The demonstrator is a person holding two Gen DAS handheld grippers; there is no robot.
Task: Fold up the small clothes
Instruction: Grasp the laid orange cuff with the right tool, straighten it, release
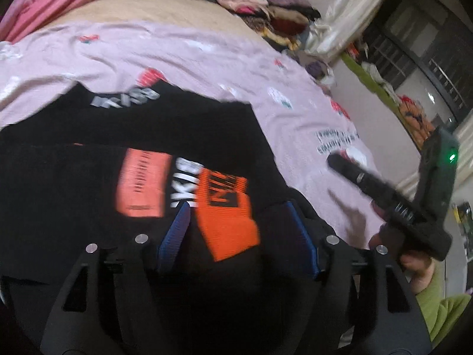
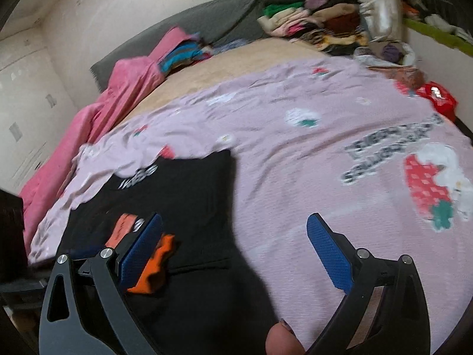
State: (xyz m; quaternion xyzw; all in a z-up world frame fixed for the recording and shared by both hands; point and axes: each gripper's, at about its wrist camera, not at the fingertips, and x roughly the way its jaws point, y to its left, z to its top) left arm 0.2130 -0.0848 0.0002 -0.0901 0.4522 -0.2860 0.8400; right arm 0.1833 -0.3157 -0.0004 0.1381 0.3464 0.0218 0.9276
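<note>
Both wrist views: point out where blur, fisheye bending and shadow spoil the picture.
Left wrist view: motion blur smears the lettering on the black garment; the near part between the left gripper fingers sinks into dark shadow. Right wrist view: the pink sheet print is blurred and the bed bulges with fisheye bending; the right gripper stays sharper.

We cannot read the white lettering on the black garment (image 1: 118, 136) — motion blur smears it, and its orange patch (image 1: 227, 213) too. The left gripper's (image 1: 236, 230) own frame hides the garment's near edge. The dark print on the pink sheet (image 2: 295, 153) is too smeared to read. The folded clothes stack (image 2: 313, 17) blurs into colours. A fingertip (image 2: 283, 340) is cut off at the bottom edge.
</note>
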